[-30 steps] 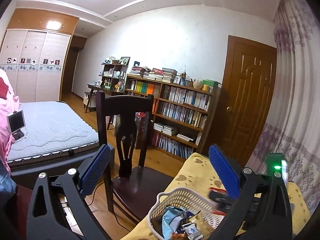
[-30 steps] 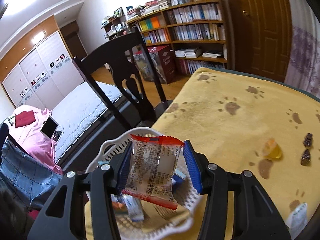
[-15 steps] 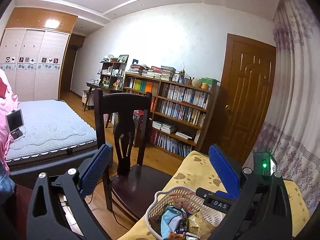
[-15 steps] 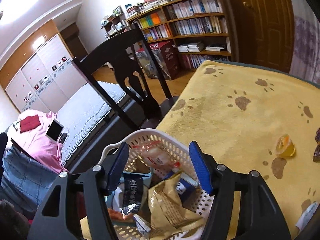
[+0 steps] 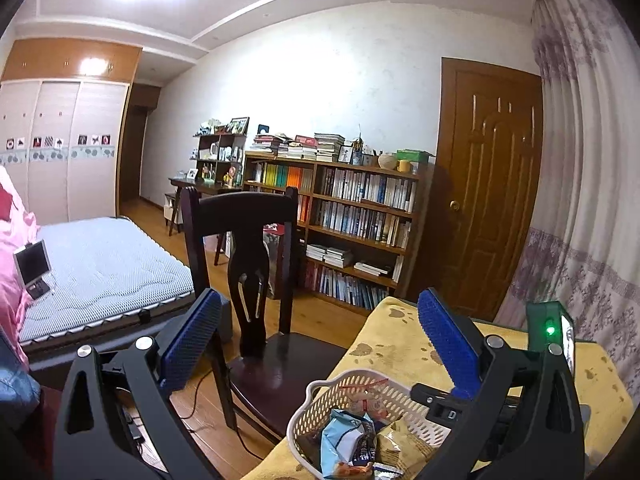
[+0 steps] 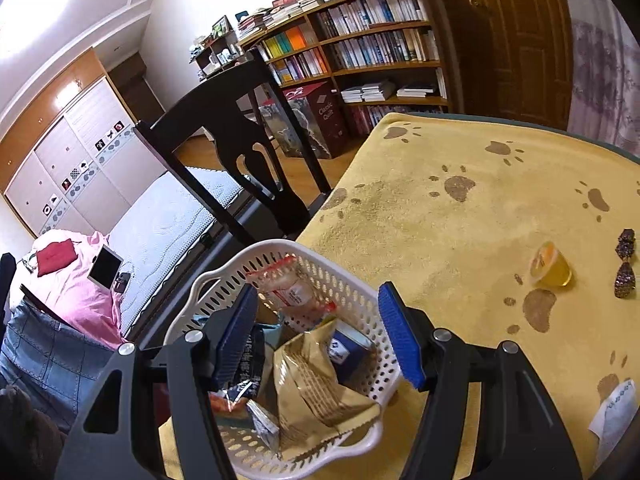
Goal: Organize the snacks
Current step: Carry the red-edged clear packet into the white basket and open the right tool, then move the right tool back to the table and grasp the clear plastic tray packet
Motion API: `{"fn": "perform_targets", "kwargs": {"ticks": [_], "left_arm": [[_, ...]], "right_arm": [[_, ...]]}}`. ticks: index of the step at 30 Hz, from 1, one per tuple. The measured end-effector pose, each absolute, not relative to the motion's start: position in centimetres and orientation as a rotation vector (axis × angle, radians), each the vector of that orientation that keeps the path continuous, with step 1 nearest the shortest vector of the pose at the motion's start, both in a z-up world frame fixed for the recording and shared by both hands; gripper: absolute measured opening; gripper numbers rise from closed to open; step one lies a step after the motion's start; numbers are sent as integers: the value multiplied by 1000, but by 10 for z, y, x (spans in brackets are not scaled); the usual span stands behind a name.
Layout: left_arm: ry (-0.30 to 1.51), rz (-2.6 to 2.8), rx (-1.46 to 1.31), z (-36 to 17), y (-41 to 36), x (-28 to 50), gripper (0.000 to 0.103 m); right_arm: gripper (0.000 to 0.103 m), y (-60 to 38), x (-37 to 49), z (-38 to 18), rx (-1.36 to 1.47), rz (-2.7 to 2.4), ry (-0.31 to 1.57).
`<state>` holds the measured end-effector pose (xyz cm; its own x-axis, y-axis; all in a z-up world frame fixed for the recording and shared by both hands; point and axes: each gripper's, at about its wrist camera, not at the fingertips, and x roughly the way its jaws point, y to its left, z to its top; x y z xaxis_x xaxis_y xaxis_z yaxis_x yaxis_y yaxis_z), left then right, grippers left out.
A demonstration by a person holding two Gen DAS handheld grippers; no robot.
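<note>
The white basket (image 6: 304, 364) sits at the near left corner of the yellow paw-print surface (image 6: 460, 216), and everything else is placed from it. To its left, off the surface, stand a dark wooden chair (image 6: 240, 160) and a bed (image 6: 168, 224) beyond that. Inside the basket lie several snack packs: a clear packet with red ends (image 6: 290, 288) against the far wall, a dark bag (image 6: 248, 364) on the left, a tan bag (image 6: 316, 384) in the middle and a small blue box (image 6: 346, 350) towards the right.

The right gripper (image 6: 316, 332) hangs just above the basket with its blue fingers (image 6: 398, 340) spread wide and nothing between them. The left gripper (image 5: 316, 340) is higher, over the basket's left side, its fingers (image 5: 192, 336) also wide and empty.

Well to the right of the basket on the surface rest a yellow jelly cup (image 6: 550, 266), then two dark wrapped sweets (image 6: 626, 260), and nearer the front edge a white patterned packet (image 6: 614, 408).
</note>
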<state>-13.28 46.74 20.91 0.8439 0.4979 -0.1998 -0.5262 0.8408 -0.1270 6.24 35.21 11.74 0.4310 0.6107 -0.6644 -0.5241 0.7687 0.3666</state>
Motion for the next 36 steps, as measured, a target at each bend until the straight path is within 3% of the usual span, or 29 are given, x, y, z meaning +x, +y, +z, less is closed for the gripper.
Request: {"fn": "perform_targets", "kwargs": {"ticks": [36], "left_arm": [[178,476,-103,209,436,-122,100]], "right_arm": [[64,285,44,95,142,622,859]]}}
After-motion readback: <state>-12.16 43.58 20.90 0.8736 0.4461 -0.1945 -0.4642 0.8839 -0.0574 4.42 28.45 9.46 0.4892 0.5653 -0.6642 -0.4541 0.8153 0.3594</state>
